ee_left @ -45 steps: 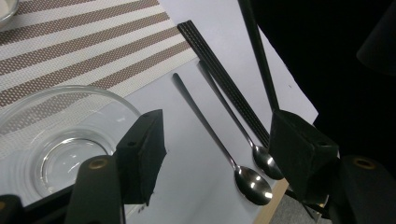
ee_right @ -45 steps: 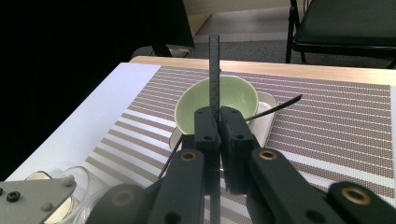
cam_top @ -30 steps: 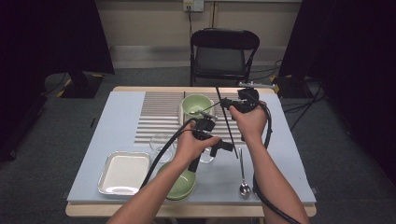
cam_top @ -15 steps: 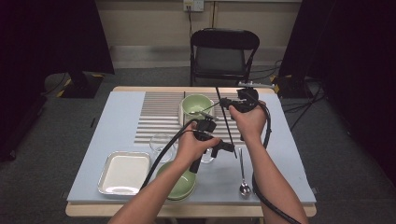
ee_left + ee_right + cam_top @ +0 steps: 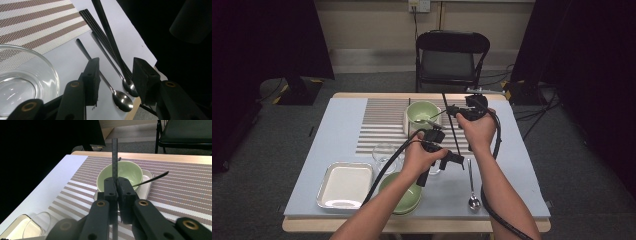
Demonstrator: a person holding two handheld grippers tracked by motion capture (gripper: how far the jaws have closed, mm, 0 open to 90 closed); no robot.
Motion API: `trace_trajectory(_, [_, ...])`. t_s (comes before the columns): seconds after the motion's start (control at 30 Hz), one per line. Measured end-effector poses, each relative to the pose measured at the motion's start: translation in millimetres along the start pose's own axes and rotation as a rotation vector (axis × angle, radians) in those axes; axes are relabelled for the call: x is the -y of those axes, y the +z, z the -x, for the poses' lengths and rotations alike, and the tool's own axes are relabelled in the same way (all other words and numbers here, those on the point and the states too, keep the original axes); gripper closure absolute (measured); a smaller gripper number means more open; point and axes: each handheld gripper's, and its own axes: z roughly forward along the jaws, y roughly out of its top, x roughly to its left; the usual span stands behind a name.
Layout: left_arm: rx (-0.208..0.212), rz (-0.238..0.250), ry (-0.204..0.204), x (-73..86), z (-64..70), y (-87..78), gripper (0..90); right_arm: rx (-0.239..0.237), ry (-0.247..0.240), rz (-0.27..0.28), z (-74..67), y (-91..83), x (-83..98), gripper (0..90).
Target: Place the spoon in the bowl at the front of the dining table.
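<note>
My right gripper (image 5: 457,111) (image 5: 116,180) is shut on a long black chopstick (image 5: 453,130) (image 5: 114,157) and holds it slanted above the table, beside the green bowl (image 5: 422,111) (image 5: 125,171). The chopstick's lower end (image 5: 110,37) reaches down between the jaws of my left gripper (image 5: 456,159) (image 5: 116,72). Those jaws have just been closing, but a gap remains on both sides and the pads do not touch the chopstick. Under them on the blue mat lie a second chopstick (image 5: 96,27) and two steel spoons (image 5: 122,101) (image 5: 131,88).
The green bowl sits in a white dish (image 5: 146,182) with a spoon (image 5: 152,180) resting in it, on a striped placemat (image 5: 382,120). A glass bowl (image 5: 384,152) (image 5: 22,75), a metal tray (image 5: 344,185) and a green bowl (image 5: 404,197) stand front left. A chair (image 5: 452,55) stands behind the table.
</note>
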Motion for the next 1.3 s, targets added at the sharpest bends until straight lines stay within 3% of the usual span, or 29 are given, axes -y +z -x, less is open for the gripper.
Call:
trace_trajectory(0.17, [-0.002,-0.004,-0.007,0.7,0.0,2.0,62.9,0.001,0.006,0.001,0.7,0.4,0.4,86.4])
trace_trajectory(0.4, [0.016,0.005,-0.046,1.8,1.7,5.7,65.9,0.003,0.012,0.003,1.9,0.4,0.6,86.4])
trace_trajectory(0.67, [0.014,0.020,-0.065,1.4,1.8,7.5,67.5,0.008,0.019,0.000,3.1,0.3,1.1,86.4])
trace_trajectory(0.93, [0.009,0.029,-0.054,1.4,-0.6,7.6,71.6,0.010,0.020,0.001,2.6,0.9,1.3,86.4])
trace_trajectory(1.07, [0.027,0.034,-0.084,1.4,0.3,8.3,74.6,0.004,0.034,-0.001,2.6,1.5,2.0,86.4])
trace_trajectory(1.13, [0.017,0.027,-0.068,1.0,-1.7,8.1,76.4,0.009,0.032,-0.001,2.6,1.7,2.3,86.4])
trace_trajectory(1.17, [0.023,0.028,-0.087,1.4,-1.2,8.3,77.1,0.006,0.034,-0.001,2.7,1.9,2.5,86.3])
trace_trajectory(1.3, [0.022,0.029,-0.094,1.9,-2.7,8.1,80.2,0.005,0.040,0.002,3.6,1.5,2.4,86.3])
